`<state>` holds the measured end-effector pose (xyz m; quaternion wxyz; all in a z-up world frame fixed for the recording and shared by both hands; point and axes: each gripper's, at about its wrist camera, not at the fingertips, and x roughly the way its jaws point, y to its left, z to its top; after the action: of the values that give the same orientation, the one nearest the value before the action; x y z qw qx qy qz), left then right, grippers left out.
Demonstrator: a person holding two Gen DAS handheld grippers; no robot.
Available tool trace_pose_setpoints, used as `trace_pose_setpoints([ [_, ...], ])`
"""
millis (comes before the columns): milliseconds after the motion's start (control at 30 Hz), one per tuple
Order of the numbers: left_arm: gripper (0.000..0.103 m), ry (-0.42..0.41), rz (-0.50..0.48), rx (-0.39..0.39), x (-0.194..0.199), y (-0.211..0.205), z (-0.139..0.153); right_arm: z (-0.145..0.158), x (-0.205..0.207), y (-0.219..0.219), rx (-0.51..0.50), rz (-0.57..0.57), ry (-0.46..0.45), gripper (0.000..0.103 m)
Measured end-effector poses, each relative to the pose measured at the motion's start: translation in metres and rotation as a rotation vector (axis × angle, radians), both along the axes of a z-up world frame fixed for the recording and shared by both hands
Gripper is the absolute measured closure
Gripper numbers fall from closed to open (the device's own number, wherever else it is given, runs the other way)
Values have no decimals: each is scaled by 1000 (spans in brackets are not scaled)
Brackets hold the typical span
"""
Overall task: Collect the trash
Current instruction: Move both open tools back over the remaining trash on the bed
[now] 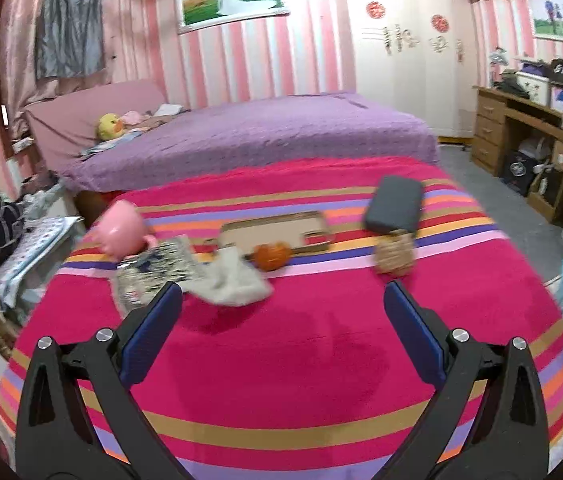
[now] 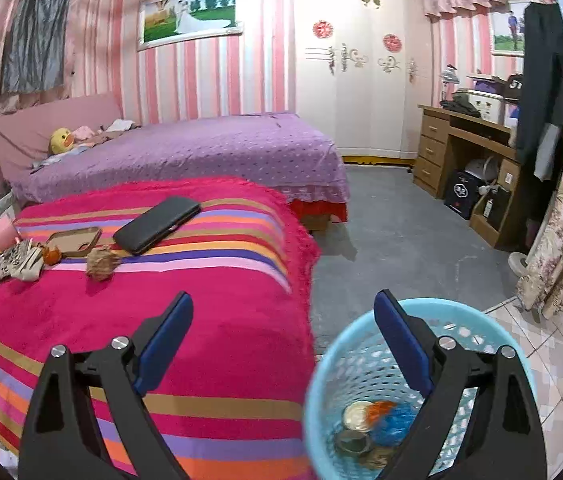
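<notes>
Hovering over the striped bed cover (image 1: 281,360), the left gripper (image 1: 282,306) has its fingers spread wide, nothing between them. The right gripper (image 2: 283,316) is open too and empty, its right finger above the blue basket (image 2: 321,400) that stands on the floor just beside the bed. Inside the basket lie bits of trash (image 2: 373,420), orange, blue and pale. Farther up the cover: a crumpled white tissue (image 1: 229,280) touching a patterned wrapper (image 1: 161,268), an orange peel (image 1: 271,256) just beyond the tissue, and a brown crumpled ball (image 1: 395,256) well apart from the tissue. Behind these sit a cardboard tray (image 1: 273,230), a pink cup (image 1: 121,228) and a dark case (image 1: 395,204).
</notes>
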<state>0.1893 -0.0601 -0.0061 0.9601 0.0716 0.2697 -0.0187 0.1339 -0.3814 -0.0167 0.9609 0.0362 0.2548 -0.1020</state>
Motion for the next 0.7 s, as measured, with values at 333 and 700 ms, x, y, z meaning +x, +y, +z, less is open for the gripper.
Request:
trace_pose_setpoints([
  [333, 6, 52, 116, -48, 16, 83, -16, -3, 24, 52, 18, 61, 14, 13],
  [700, 6, 115, 211, -58, 33, 144, -40, -14, 44, 100, -21, 134, 55, 13],
])
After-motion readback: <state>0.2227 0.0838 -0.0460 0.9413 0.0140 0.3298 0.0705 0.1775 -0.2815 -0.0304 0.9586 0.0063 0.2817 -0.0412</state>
